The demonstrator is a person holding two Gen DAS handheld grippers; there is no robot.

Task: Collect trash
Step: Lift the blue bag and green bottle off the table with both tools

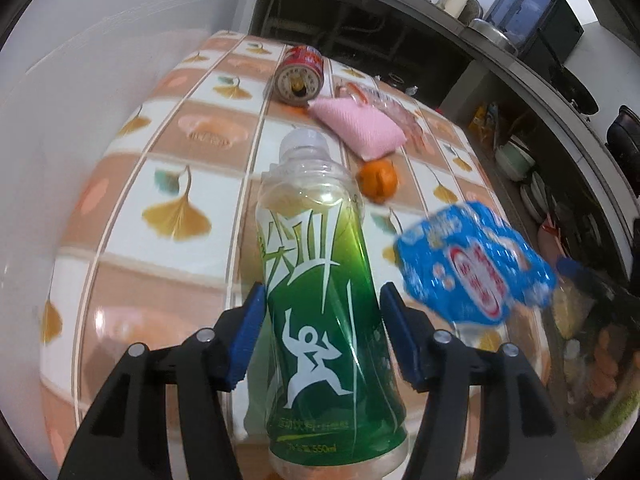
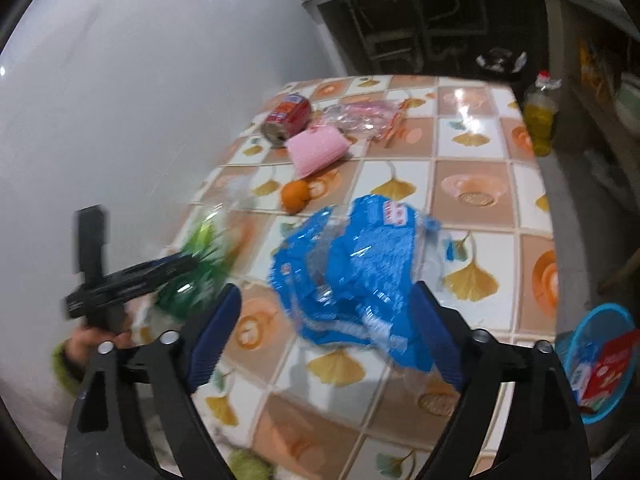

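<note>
My left gripper [image 1: 322,336] is shut on a green-labelled plastic bottle [image 1: 324,300], pads against its sides, bottle pointing away over the tiled table [image 1: 168,184]. My right gripper [image 2: 328,336] holds a crumpled blue plastic wrapper [image 2: 356,276] between its pads; the wrapper shows blurred in the left wrist view [image 1: 476,264]. The left gripper and bottle [image 2: 196,264] appear blurred at the left of the right wrist view. Farther back lie a red can [image 1: 300,74] on its side, a pink sponge [image 1: 360,126], an orange peel [image 1: 378,180] and a clear pink wrapper [image 2: 360,118].
A white wall runs along the table's left side. A blue waste basket [image 2: 600,356] with trash in it stands on the floor right of the table. A yellow oil bottle [image 2: 540,120] stands on the floor at the far right corner. Shelves with dishes [image 1: 532,184] are at right.
</note>
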